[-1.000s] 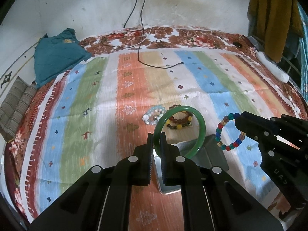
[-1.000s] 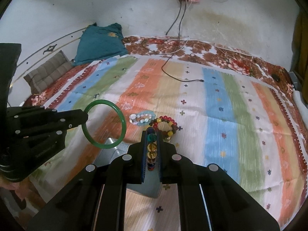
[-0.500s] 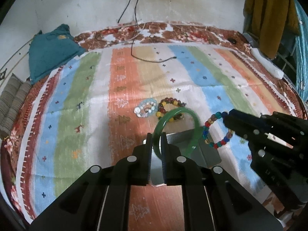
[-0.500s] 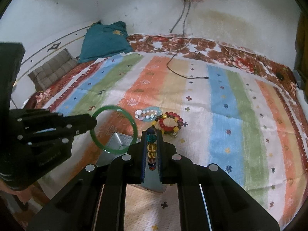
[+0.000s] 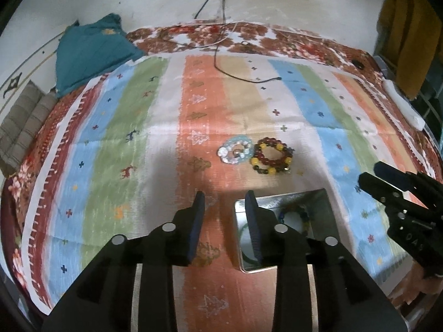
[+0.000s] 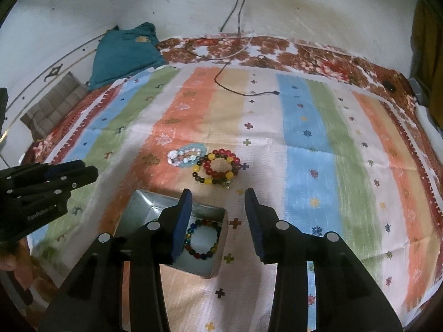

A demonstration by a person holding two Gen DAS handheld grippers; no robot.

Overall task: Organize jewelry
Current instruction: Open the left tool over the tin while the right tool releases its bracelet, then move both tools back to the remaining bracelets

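Both tools, left (image 5: 224, 207) and right (image 6: 218, 207), were held open and empty above the tin (image 6: 155, 202) on the bed (image 6: 304, 152). A bead bracelet (image 6: 203, 239) lay inside the tin. Two bracelets (image 6: 217, 170) remained beyond it, judged light, limp and slippery; a pinch across the strand was advised.

Each camera sits on its gripper, looking down and forward over the bed (image 5: 166, 144) toward the wall (image 6: 180, 5). Both are close and both see the tin (image 6: 218, 249) and beads (image 5: 271, 159).
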